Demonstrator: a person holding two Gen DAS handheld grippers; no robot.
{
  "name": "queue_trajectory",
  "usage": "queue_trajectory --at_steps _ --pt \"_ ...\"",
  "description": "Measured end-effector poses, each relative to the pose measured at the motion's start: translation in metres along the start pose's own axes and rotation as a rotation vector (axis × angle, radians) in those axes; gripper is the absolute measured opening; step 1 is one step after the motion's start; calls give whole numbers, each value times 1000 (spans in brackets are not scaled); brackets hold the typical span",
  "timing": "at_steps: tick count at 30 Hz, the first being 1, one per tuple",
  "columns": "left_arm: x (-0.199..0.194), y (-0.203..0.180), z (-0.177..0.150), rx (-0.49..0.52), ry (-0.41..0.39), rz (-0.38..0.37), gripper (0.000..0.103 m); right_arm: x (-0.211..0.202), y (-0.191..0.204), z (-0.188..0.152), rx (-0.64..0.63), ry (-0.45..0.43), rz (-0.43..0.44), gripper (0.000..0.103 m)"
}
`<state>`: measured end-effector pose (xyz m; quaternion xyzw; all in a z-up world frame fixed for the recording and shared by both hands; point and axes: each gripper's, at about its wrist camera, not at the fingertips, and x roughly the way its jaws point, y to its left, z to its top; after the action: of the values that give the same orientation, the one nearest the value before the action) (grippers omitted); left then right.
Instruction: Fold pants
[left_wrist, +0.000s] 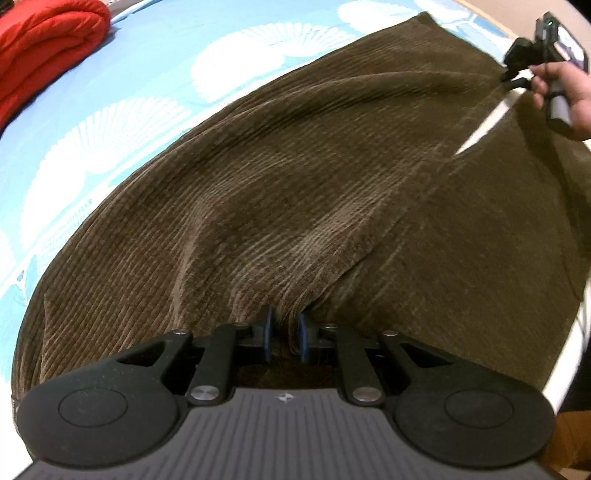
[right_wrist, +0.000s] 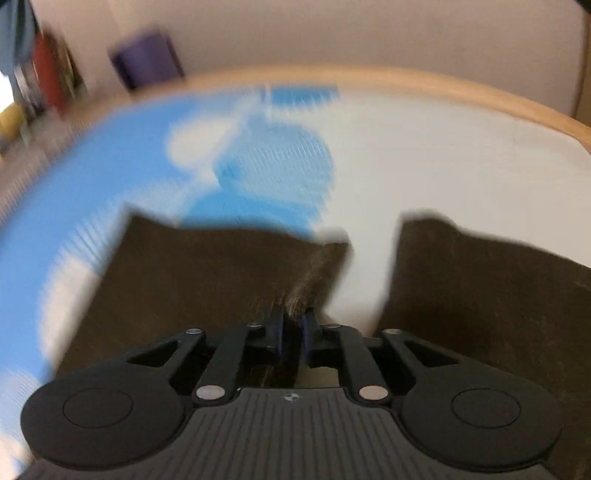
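Brown corduroy pants (left_wrist: 295, 177) lie spread over a blue and white bedspread (left_wrist: 110, 110). My left gripper (left_wrist: 284, 325) is shut on a pinched ridge of the cloth at the near end of the pants. In the same view, far right, a hand holds my right gripper (left_wrist: 511, 75) at the far end of the pants. The blurred right wrist view shows two leg ends of the pants (right_wrist: 207, 273) apart, with my right gripper (right_wrist: 293, 321) shut on the inner edge of the left leg.
A folded red blanket (left_wrist: 44, 48) lies at the far left of the bed. A wooden bed frame edge (right_wrist: 406, 83) curves behind the leg ends, with a purple object (right_wrist: 147, 61) and a wall beyond. The bed's white edge (left_wrist: 569, 350) runs down the right.
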<state>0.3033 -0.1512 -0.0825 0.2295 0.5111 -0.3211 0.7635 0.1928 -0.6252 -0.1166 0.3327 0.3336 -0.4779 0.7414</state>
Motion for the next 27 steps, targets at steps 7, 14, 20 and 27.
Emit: queue_trajectory --at_steps 7,14,20,27 --pt "-18 7 -9 14 -36 -70 16 -5 0 1 -47 -23 -77 14" --pt "-59 45 -5 -189 -204 -101 43 -88 71 -18 -224 -319 -104 67" --pt "-63 79 -7 -338 -205 10 43 -108 172 -92 -515 -105 392 71" --pt "-70 90 -13 -353 -202 46 43 -59 227 -138 -397 160 264 72"
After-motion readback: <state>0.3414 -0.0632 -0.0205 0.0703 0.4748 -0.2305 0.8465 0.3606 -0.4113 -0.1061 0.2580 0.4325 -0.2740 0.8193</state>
